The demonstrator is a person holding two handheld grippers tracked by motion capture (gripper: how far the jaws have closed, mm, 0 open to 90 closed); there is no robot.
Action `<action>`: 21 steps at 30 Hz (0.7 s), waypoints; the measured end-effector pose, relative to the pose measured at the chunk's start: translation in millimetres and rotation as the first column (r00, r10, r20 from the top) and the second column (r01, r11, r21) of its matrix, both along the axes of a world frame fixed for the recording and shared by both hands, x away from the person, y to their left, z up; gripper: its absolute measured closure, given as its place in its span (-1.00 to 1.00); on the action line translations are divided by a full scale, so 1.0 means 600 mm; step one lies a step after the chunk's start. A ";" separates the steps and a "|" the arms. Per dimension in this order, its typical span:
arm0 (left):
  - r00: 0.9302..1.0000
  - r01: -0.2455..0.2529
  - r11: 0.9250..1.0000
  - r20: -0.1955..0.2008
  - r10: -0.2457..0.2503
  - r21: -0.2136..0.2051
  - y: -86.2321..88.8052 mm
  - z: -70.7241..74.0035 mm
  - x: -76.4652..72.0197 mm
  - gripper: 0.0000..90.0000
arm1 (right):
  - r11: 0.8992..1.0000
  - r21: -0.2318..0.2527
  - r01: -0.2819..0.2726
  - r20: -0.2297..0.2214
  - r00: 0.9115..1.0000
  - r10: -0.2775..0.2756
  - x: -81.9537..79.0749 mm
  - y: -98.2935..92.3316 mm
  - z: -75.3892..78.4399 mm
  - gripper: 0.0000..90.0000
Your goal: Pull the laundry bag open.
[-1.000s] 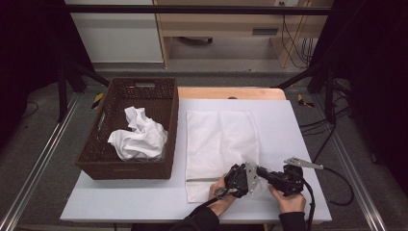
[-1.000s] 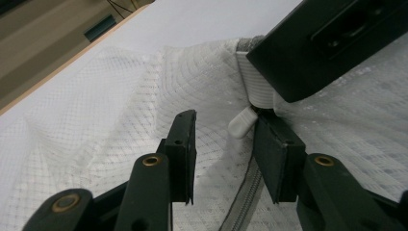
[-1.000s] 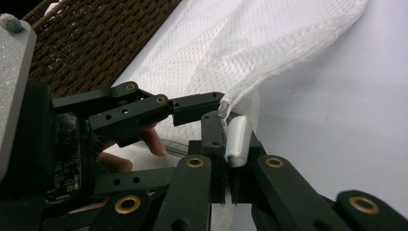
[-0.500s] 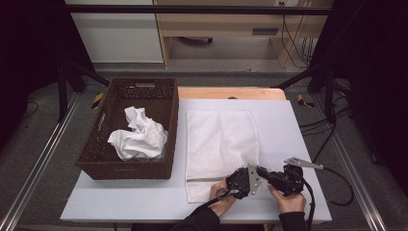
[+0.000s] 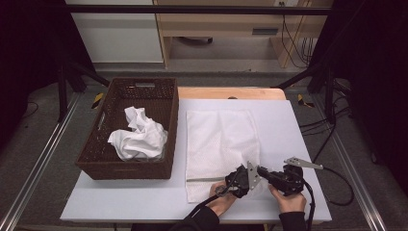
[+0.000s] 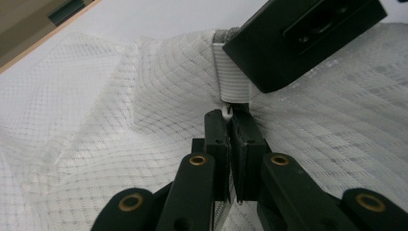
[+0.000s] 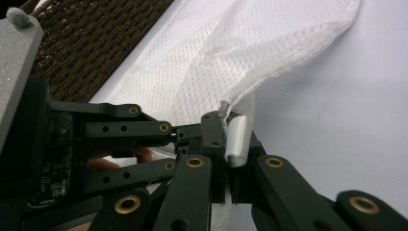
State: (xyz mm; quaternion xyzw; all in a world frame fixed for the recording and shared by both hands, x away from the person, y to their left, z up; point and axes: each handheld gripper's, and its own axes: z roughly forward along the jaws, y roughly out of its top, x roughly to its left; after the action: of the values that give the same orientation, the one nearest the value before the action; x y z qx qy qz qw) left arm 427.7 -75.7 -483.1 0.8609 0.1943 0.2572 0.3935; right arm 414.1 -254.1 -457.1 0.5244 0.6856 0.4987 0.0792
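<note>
A white mesh bag lies flat on the table, with its near edge lifted between the two grippers. My left gripper has just been closing and is now shut on a small white tab at the bag's edge. It sits near the table's front edge. My right gripper is shut on the bag's edge by a white ribbed band. Its tips meet the left gripper's tips. In the left gripper view, the right gripper's jaw holds that band just beyond my tips.
A brown wicker basket stands to the left of the bag and holds a crumpled white cloth. Bare table lies to the right and along the front left. A black cable trails off the table's right edge.
The left gripper's jaws have drawn together on the bag's edge. Both hands have kept their place, and the bag and basket have not moved.
</note>
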 end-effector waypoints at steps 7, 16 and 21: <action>1.000 -0.007 1.000 -0.024 0.007 -0.002 0.004 0.005 -0.001 0.91 | 1.000 -0.024 0.012 0.014 1.000 -0.011 0.001 -0.002 -0.001 0.94; 0.998 0.018 1.000 -0.066 -0.017 0.015 0.018 0.018 -0.002 0.91 | 0.999 -0.034 0.031 0.011 0.999 -0.031 0.000 -0.001 -0.001 0.95; 0.998 0.018 0.999 -0.063 -0.016 0.036 0.022 0.020 -0.003 0.91 | 0.998 -0.049 0.033 0.025 0.999 -0.032 0.000 0.001 0.000 0.95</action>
State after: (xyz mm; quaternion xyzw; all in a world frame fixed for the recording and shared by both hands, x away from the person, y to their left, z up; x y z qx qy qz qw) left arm 425.7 -62.5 -470.8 0.8773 0.1947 0.2301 0.3734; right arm 414.3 -253.6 -457.0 0.5272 0.6882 0.4865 0.1085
